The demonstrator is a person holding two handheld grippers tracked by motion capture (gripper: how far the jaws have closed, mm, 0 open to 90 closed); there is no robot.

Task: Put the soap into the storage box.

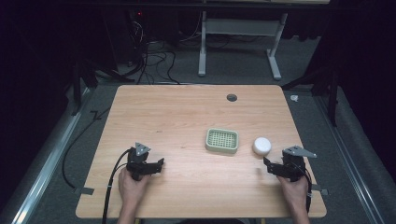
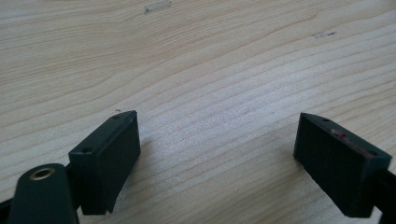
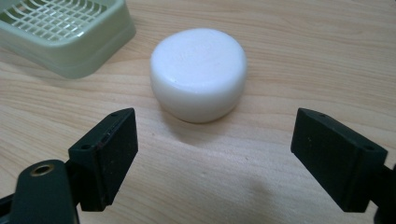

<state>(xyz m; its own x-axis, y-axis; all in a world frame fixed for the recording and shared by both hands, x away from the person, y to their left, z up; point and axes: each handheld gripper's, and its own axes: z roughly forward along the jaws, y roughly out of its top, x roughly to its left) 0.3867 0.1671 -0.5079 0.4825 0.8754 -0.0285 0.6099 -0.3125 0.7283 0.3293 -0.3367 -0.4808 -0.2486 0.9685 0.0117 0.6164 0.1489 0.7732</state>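
Observation:
A round white soap bar lies on the wooden table, just right of a pale green slotted soap dish that holds nothing. My right gripper hovers near the table's right front, its jaws open wide and aimed at the soap, which sits a little ahead of the tips and not between them. My left gripper rests at the left front, open over bare wood with nothing between its fingers.
A dark cable hole sits near the table's far edge. A black cable trails from the left gripper off the front edge. Beyond the table stand a white frame and loose floor cables.

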